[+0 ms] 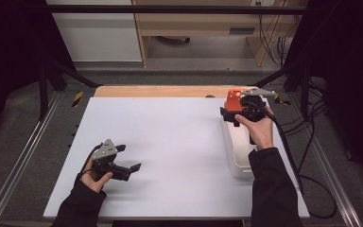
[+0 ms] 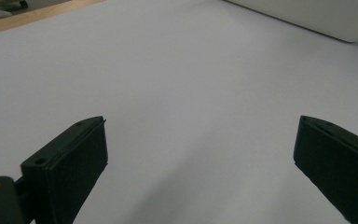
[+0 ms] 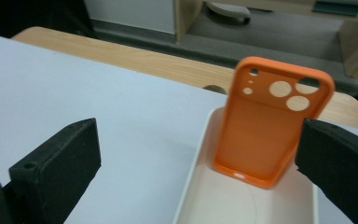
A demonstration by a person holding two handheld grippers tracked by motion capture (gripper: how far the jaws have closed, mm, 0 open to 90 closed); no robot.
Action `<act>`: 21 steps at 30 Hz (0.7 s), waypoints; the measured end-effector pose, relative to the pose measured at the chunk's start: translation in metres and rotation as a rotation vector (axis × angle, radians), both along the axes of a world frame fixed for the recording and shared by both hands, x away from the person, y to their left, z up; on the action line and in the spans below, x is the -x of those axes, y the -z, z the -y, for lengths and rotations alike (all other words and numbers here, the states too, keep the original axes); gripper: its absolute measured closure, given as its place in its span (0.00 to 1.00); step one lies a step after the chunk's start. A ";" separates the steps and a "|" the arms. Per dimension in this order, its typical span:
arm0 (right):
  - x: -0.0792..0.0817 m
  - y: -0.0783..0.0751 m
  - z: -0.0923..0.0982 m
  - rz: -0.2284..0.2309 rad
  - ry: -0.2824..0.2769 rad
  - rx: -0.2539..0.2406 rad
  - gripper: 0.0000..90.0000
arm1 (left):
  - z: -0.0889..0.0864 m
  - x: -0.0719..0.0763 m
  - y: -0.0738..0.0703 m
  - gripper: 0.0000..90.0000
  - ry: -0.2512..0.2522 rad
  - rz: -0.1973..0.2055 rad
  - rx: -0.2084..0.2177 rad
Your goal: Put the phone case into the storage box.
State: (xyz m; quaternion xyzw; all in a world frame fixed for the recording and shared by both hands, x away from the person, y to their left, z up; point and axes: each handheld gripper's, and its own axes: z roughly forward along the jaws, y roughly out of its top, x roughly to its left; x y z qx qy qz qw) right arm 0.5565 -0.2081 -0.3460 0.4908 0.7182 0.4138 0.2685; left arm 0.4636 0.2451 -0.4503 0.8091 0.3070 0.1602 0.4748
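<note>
**Orange phone case upright in white tray, both tools apart**

While no writing can be read anywhere, the orange phone case (image 3: 269, 126) stands on its short end in the white tray (image 3: 193, 177), long axis near vertical, camera cut-outs uppermost. Right tool (image 1: 236, 115): jaws apart, clamping nothing. Left tool (image 1: 128, 161): jaws apart over the bare white surface (image 1: 170, 142). Cut-outs are legible in the right gripper view.

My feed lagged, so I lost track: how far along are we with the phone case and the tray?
Done, by the look of it: the orange case stands on end in the white tray, leaning on its far wall. In hand: nothing; the right tool is open just short of the case, its jaws off it, and the left tool is open over the bare white mat. Left: I see nothing else to place.
</note>
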 end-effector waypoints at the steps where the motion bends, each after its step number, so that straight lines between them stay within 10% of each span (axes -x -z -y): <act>1: 0.005 -0.001 0.000 0.008 -0.017 -0.005 0.01 | 0.000 0.000 0.000 0.03 0.000 0.002 0.000; 11: 0.054 0.008 0.005 0.088 -0.235 -0.027 0.01 | 0.000 0.001 -0.001 0.03 0.006 0.007 0.008; 21: 0.093 0.031 0.025 0.127 -0.316 -0.084 0.01 | 0.000 0.003 -0.003 0.03 0.011 0.016 0.020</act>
